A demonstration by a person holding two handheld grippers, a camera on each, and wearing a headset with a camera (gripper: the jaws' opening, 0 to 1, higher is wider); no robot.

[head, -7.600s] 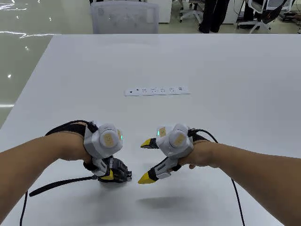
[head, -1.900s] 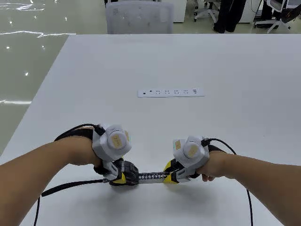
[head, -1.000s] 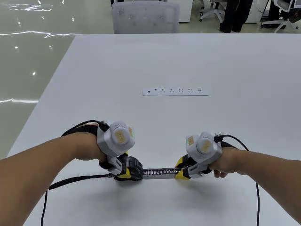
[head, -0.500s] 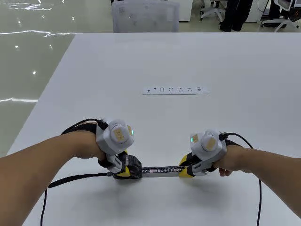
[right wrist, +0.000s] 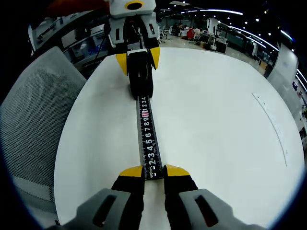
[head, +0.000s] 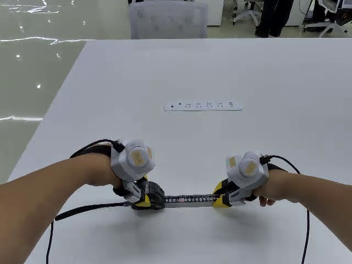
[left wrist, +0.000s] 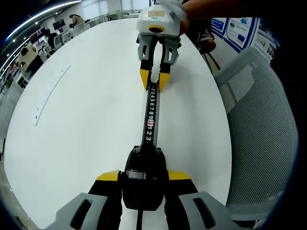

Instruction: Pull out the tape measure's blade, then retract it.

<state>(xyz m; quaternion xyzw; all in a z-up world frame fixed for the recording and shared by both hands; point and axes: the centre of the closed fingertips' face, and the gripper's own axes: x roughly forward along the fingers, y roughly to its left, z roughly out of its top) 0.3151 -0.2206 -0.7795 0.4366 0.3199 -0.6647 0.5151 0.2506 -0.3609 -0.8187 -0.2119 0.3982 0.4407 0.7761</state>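
White table [head: 247, 71], tape measure [head: 152, 196] — glossy floor [head: 27, 66].

There is one tape measure [head: 154, 195], one left gripper [head: 144, 201], one right gripper [head: 219, 200], one power strip [head: 203, 105], one table [head: 220, 66] and one mesh chair [head: 168, 19].

A white power strip [head: 203, 105] lies on the table [head: 286, 71].

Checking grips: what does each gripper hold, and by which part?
The left gripper clamps the tape measure case by its sides; the right gripper pinches the blade at its tip.
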